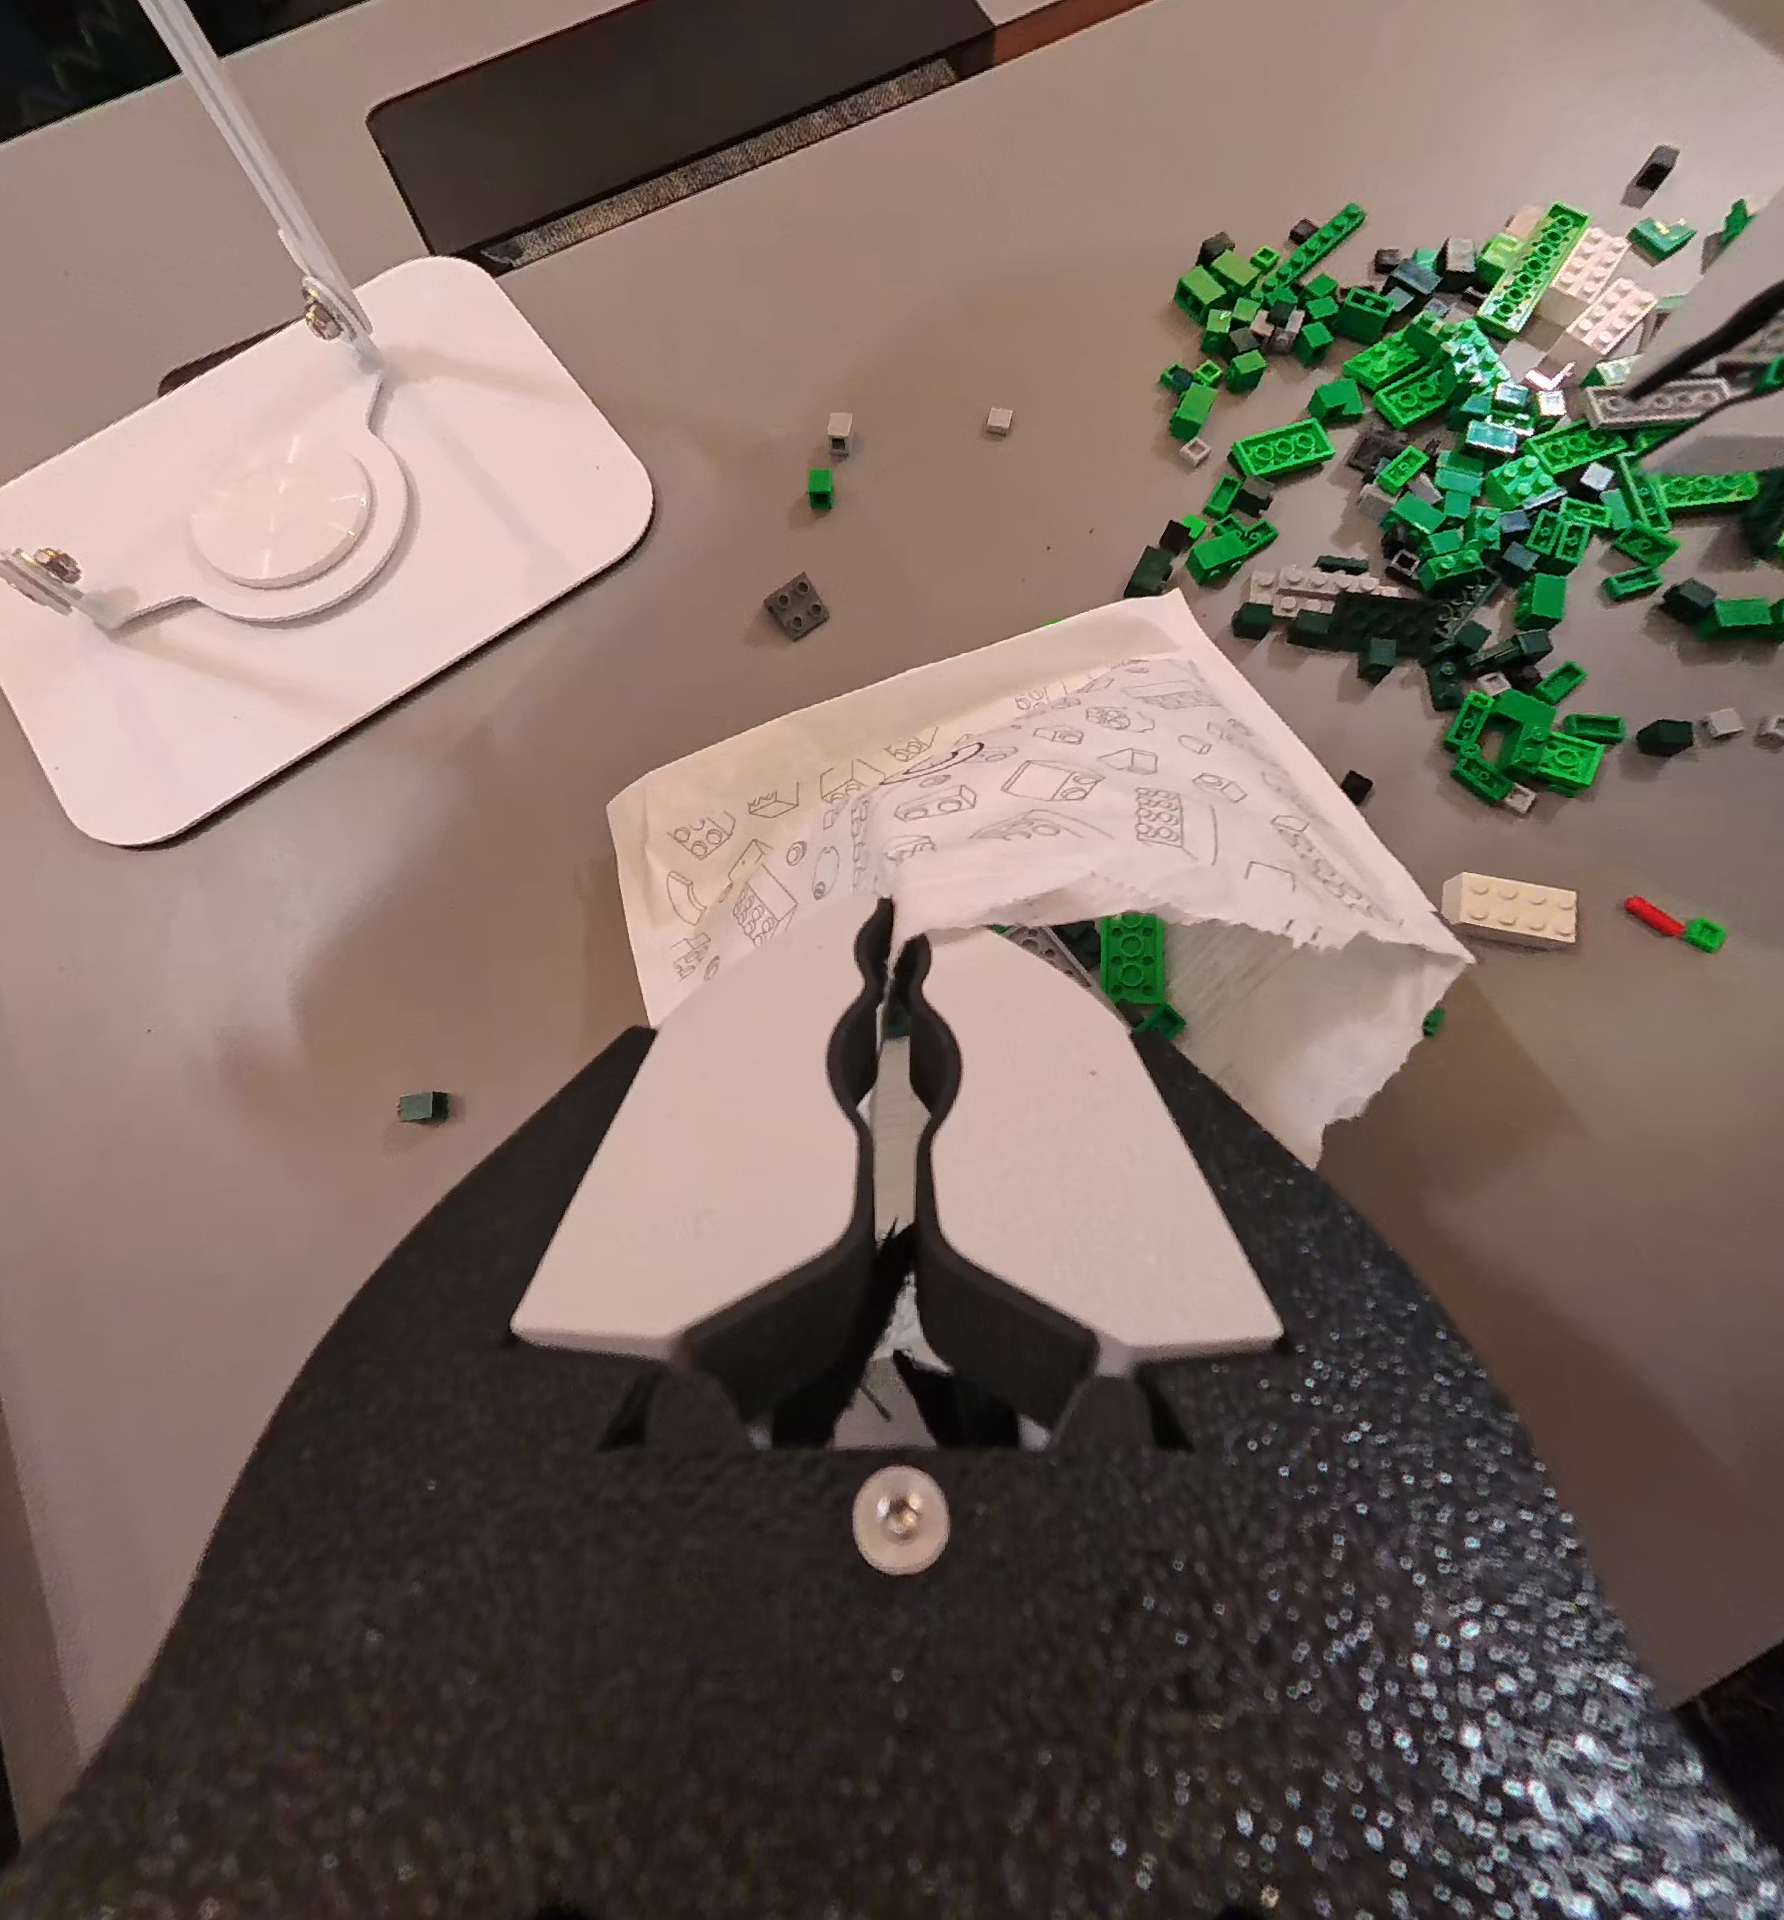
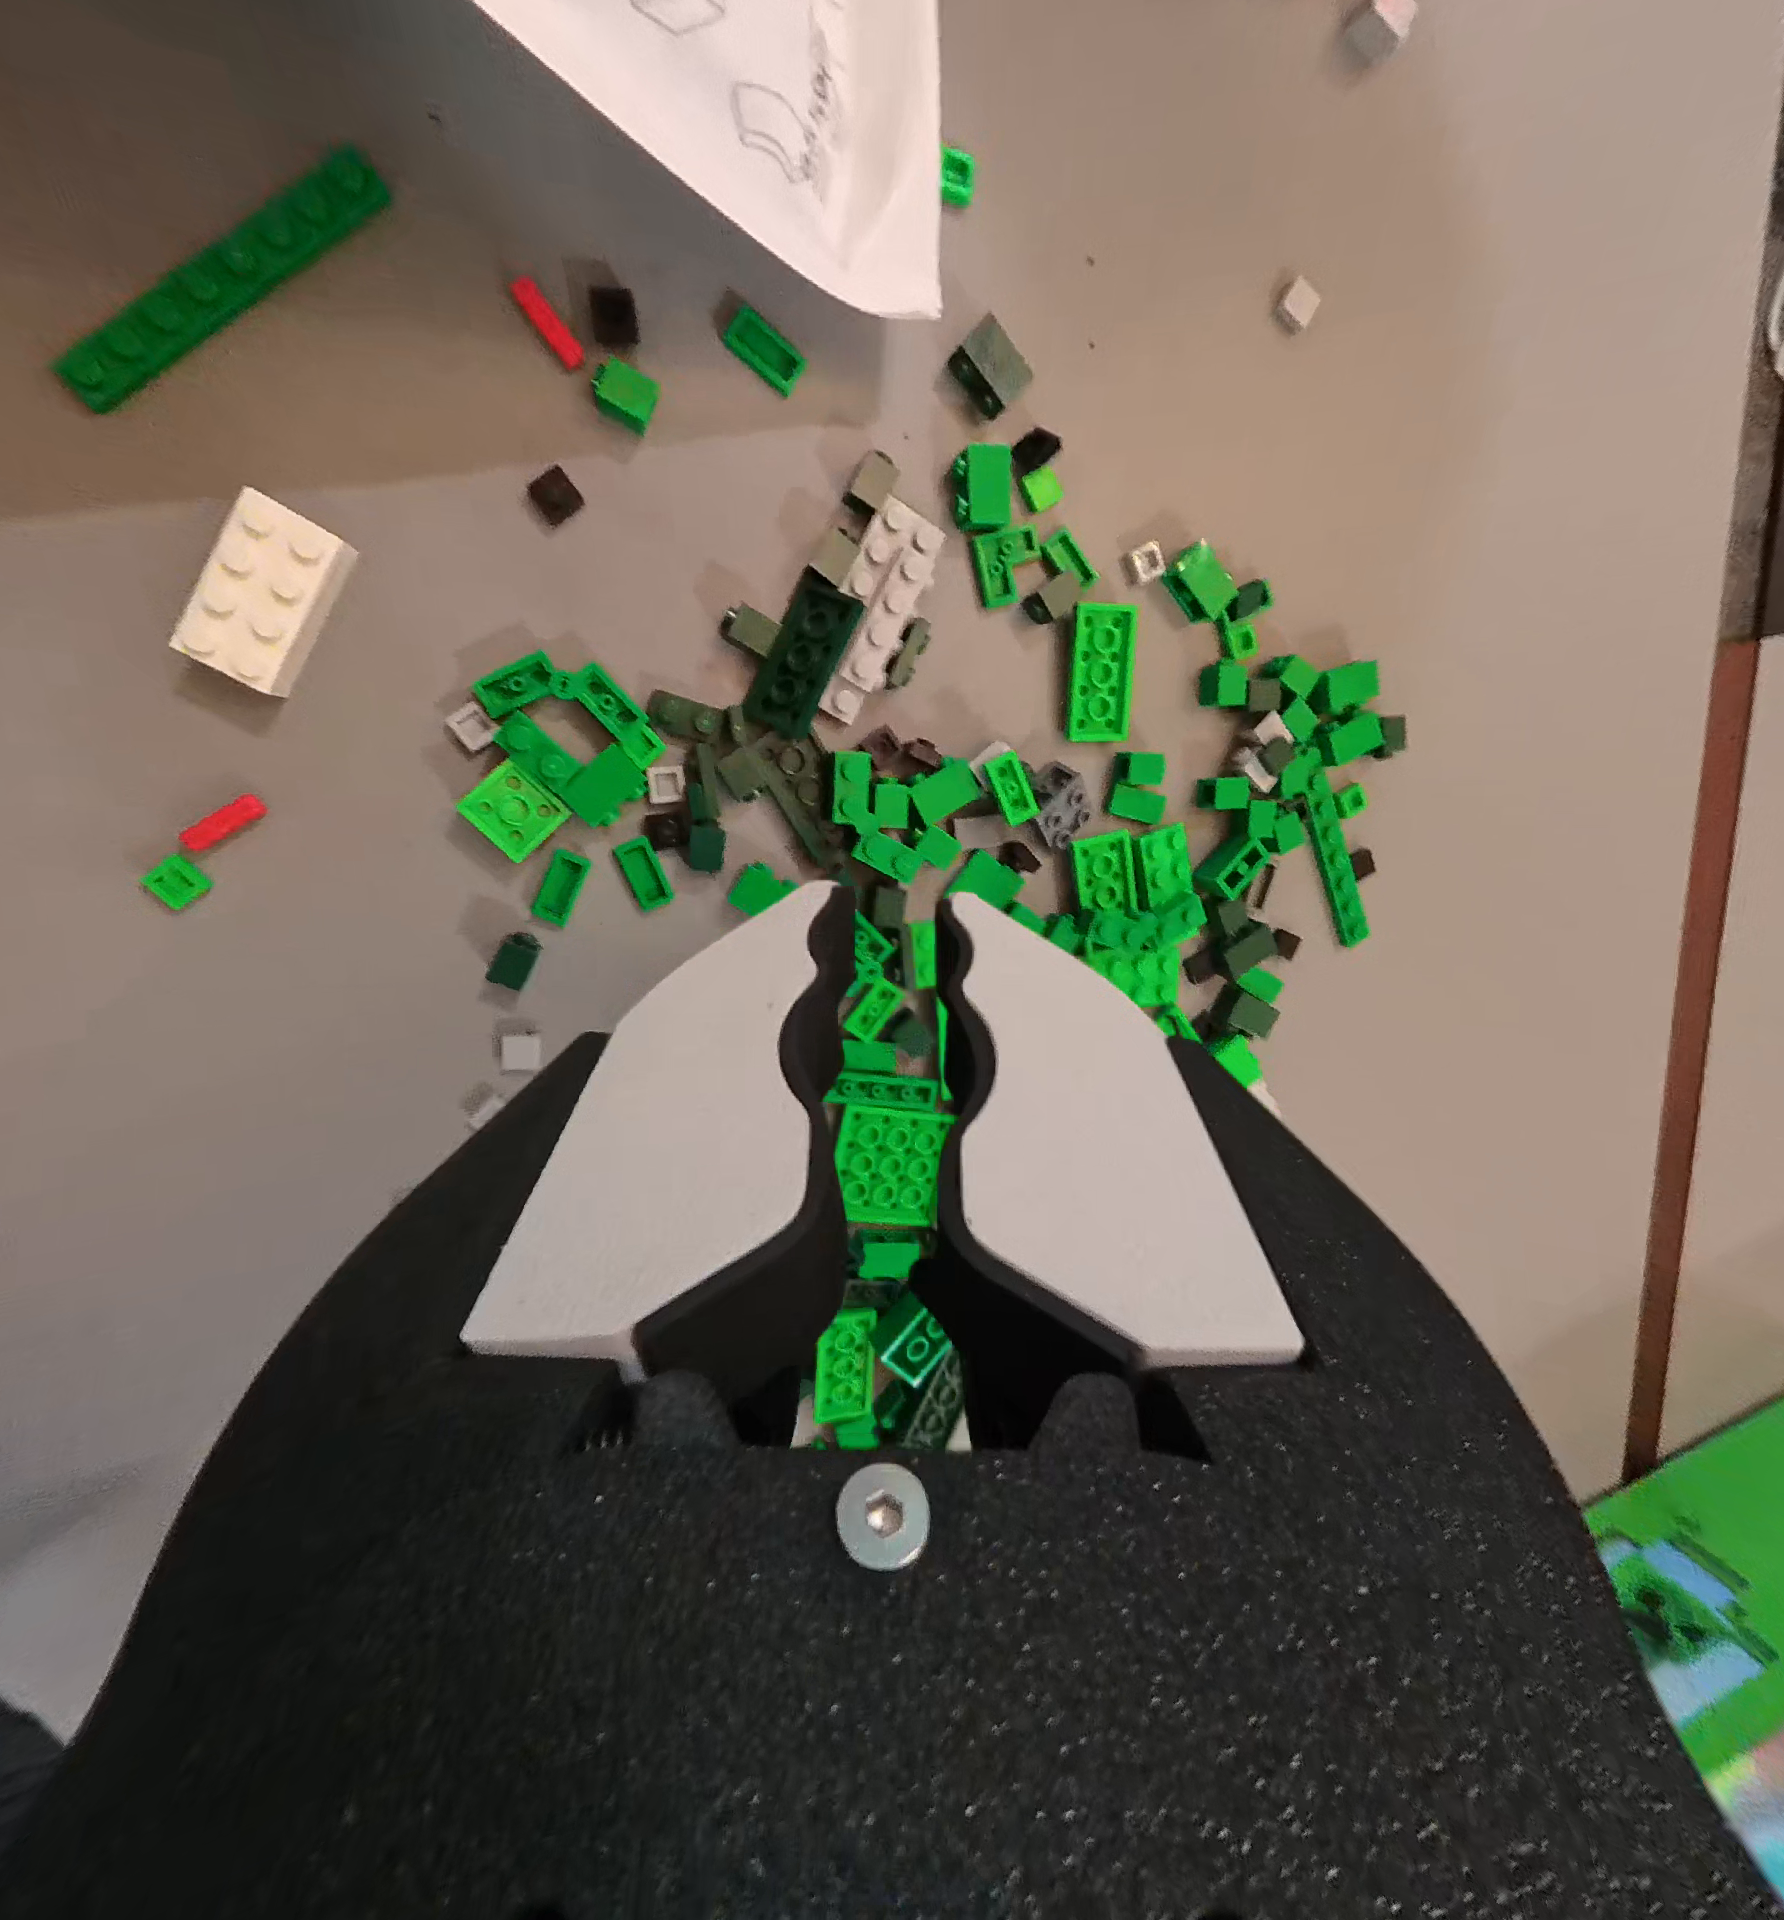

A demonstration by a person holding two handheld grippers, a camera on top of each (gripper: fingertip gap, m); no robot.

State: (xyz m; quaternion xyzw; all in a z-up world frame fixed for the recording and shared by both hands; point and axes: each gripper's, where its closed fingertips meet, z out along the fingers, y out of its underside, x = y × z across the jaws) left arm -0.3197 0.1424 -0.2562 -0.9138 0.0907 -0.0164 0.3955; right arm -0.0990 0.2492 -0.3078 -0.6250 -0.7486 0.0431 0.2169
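Paper bag pinched at its torn mouth, bricks loose below

Left wrist view: my left gripper (image 1: pixel 890 935) is closed on the torn upper edge of a white paper bag (image 1: pixel 1075 790) printed with line drawings of bricks. The bag's mouth gapes to the right of the fingertips, and a green plate (image 1: pixel 1132 951) with a few other pieces shows inside it. The bag lies on a grey table (image 1: pixel 867 312), with a white lamp base (image 1: pixel 285 540) well apart to the left and a pile of green bricks (image 1: pixel 1490 457) beyond it to the right. A white brick (image 1: pixel 1511 909) sits just beside the bag's mouth. My judgement: the grip bites only a thin ragged strip, so a pull could tear the paper further, or the open mouth could tip and spill the pieces inside.

Right wrist view: my right gripper (image 2: pixel 893 904) hangs over the pile of green bricks (image 2: pixel 971 790) with its jaws slightly parted and nothing between them; bricks show through the gap. A corner of the paper bag (image 2: pixel 867 208) hangs at the top, and the white brick (image 2: pixel 259 592) and a long green plate (image 2: pixel 223 281) lie apart to the left. A descent here could scatter small pieces toward the table's right edge (image 2: pixel 1698 935)
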